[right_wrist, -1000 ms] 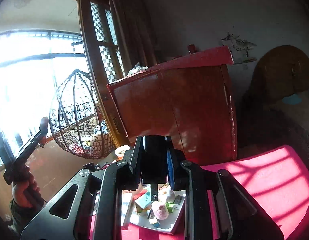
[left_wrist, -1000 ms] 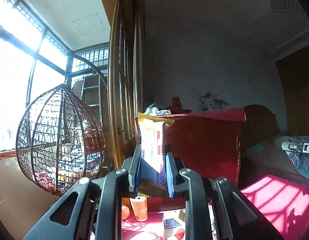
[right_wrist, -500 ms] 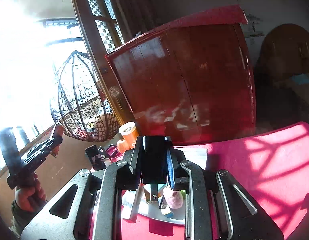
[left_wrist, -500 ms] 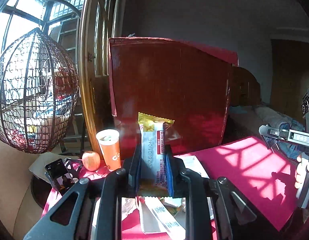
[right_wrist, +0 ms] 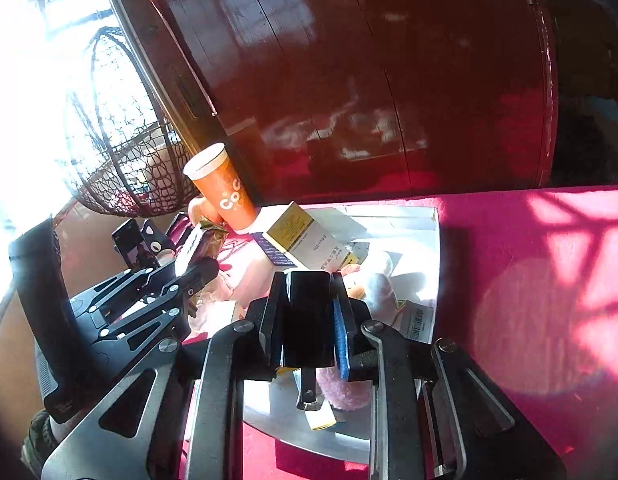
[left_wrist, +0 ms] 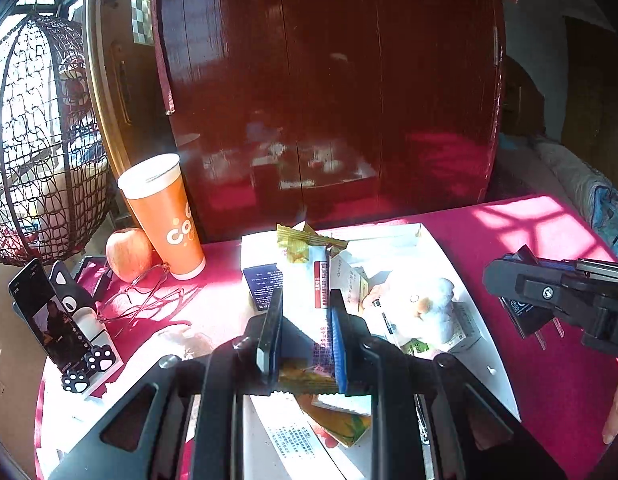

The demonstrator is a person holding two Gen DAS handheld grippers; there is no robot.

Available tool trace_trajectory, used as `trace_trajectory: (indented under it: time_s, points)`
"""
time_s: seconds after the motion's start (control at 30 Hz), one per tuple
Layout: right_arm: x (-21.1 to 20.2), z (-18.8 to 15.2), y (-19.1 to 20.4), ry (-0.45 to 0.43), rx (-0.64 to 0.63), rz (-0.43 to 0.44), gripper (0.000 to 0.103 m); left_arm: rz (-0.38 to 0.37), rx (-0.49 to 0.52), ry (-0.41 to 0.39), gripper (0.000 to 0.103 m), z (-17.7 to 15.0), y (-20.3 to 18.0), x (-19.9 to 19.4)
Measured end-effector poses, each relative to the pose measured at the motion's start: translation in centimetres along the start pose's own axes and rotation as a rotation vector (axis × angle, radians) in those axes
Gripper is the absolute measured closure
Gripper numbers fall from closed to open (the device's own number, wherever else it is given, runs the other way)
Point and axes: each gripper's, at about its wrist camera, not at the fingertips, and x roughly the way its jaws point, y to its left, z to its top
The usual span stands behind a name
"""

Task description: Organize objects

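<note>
— What are your fingers doing?

— Your left gripper (left_wrist: 305,332) is clenched on the snack packet (left_wrist: 313,280); your right gripper (right_wrist: 307,316) clamps a black block (right_wrist: 307,312). A second ago both faced the room; now they've tipped down over the white tray (left_wrist: 465,280).

— And beyond the fingers?

— Ahead-left on the red counter (left_wrist: 529,224), an orange cup (left_wrist: 165,216) and apple (left_wrist: 127,254); behind, a dark red cabinet (left_wrist: 329,80).

Left gripper (left_wrist: 305,336) clamps snack packet (left_wrist: 315,280) (perhaps wafers) above tray (left_wrist: 475,320).
</note>
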Motion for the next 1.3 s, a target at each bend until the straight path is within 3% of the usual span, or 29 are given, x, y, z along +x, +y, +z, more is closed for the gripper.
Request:
trace_trajectory:
  time_s: [0.33,0.57,0.6,0.63,0.7,0.73,0.77,0.87,1.3]
  points:
    - [5.3,-0.4,0.6,0.066,-0.007,-0.021,0.083,-0.071,-0.099,0.056,0.082,-0.5,1.7,3.3]
    - [6.8,-0.5,0.6,0.042,-0.033,-0.076,0.082,-0.056,-0.112,0.066,0.078,-0.2,2.3,4.1]
    - [6.8,-0.5,0.7,0.038,-0.046,-0.088,0.079,-0.054,-0.109,0.060,0.065,-0.2,2.3,4.1]
    - [6.8,-0.5,0.8,0.034,-0.064,-0.104,0.059,-0.037,-0.105,0.052,0.060,-0.1,2.3,3.9]
    - [6.2,-0.5,0.3,-0.005,-0.071,-0.175,0.035,0.027,-0.112,0.021,0.022,-0.1,2.8,3.5]
    - [5.9,-0.5,-0.2,-0.021,-0.057,-0.183,0.022,0.045,-0.130,0.003,0.011,-0.1,3.3,3.3]
    - [5.6,-0.5,-0.7,-0.031,-0.041,-0.186,0.017,0.057,-0.152,-0.004,0.000,-0.1,3.9,3.2]
    - [5.0,-0.6,-1.7,-0.036,-0.011,-0.200,0.001,0.042,-0.193,0.013,0.000,-0.3,4.7,3.2]
    - [1.4,-2.3,-0.8,-0.080,-0.067,-0.202,0.000,0.077,-0.199,-0.064,0.000,-0.5,3.8,-0.5]
